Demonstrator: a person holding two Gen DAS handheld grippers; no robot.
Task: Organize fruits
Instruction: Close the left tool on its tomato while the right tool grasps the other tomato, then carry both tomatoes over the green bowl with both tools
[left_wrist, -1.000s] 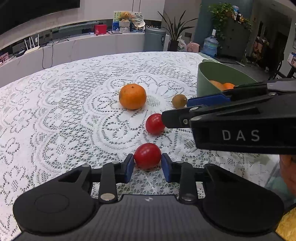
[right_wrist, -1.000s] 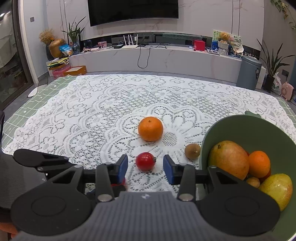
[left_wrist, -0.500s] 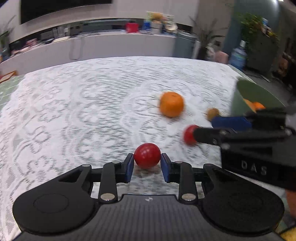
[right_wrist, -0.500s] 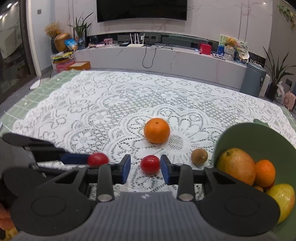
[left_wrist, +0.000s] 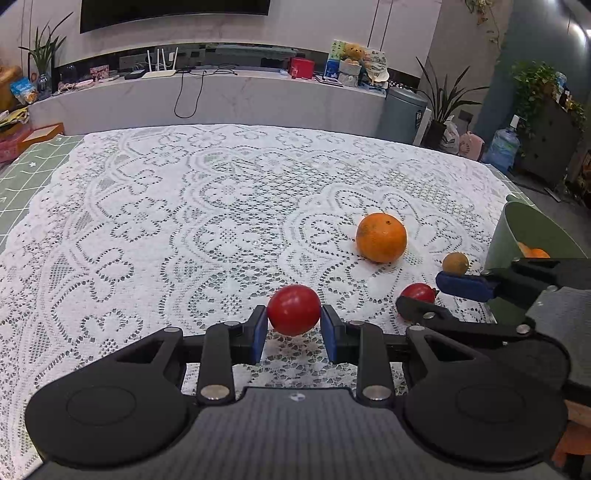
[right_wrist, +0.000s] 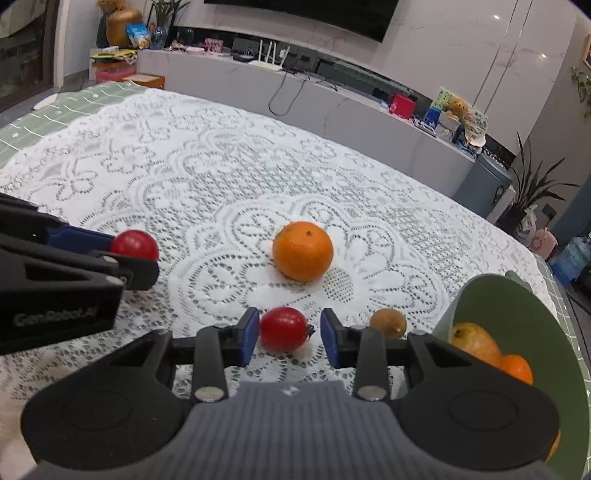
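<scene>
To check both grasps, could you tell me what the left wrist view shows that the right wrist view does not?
Left wrist only: both pads of the left gripper pressed on the held tomato.
Right wrist only: the mango in the green bowl, and a gap beside the second tomato, which lies between the right gripper's opening jaws.
Both: the two tomatoes, the orange and the kiwi on the lace cloth.
</scene>
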